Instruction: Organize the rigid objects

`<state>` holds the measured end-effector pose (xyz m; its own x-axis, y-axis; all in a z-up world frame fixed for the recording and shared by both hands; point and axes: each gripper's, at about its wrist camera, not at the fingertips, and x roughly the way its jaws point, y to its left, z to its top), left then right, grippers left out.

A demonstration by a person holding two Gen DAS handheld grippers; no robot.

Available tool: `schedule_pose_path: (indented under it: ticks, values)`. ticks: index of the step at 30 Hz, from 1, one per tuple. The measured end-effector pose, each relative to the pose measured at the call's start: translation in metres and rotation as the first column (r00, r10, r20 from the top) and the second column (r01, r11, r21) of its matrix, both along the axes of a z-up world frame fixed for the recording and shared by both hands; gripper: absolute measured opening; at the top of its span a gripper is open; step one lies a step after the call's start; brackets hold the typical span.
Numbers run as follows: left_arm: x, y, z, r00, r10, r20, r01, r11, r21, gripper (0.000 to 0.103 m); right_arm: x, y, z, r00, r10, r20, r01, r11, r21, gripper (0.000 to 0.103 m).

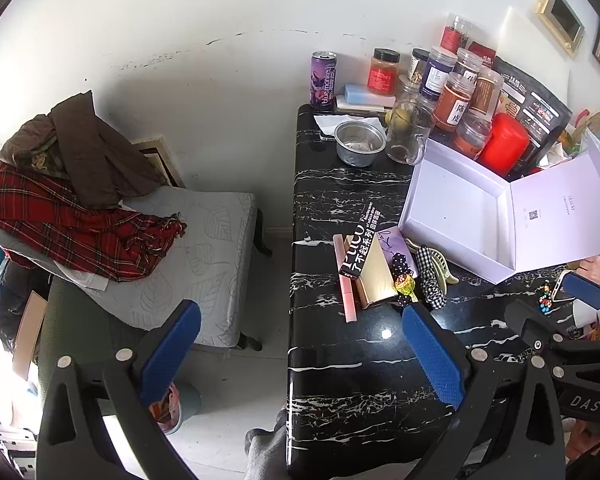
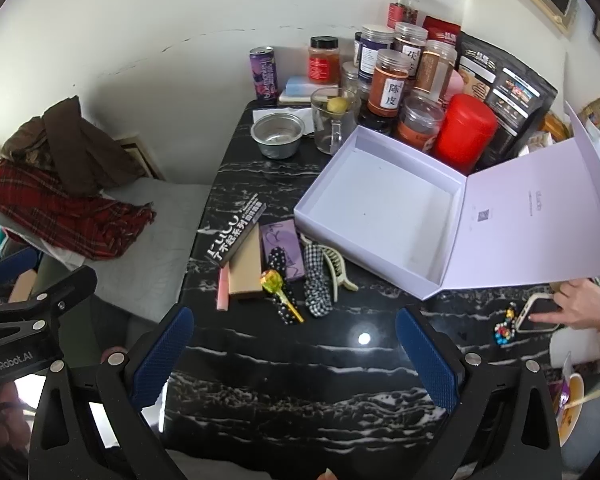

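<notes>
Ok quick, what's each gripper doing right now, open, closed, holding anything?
Left gripper: open, holding nothing, above the table.
Right gripper: open, holding nothing, above the table.

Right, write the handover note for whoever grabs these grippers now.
Left gripper: open, empty, above the table's near left edge. Right gripper: open, empty, over the bare near part of the table.
Open white box: empty.
Small items lie left of it: black carton, lollipop, checkered hair clip, pink tube.
Nothing boxed yet; all of it remains.
</notes>
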<state>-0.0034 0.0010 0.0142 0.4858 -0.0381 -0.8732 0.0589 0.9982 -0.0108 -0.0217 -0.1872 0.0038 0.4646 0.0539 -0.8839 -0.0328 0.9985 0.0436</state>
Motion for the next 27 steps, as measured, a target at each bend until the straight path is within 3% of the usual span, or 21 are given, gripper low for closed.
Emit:
schedule_pose_path:
  ticks: [27]
  values:
    - [-0.0030,0.0038,0.0000,1.000,0.011,-0.002,-0.011,1.000,-0.019,0.103,-0.0013,0.0039,0.0018,1.000,0.011,0.004,-0.011,1.000,-0.004,0.103]
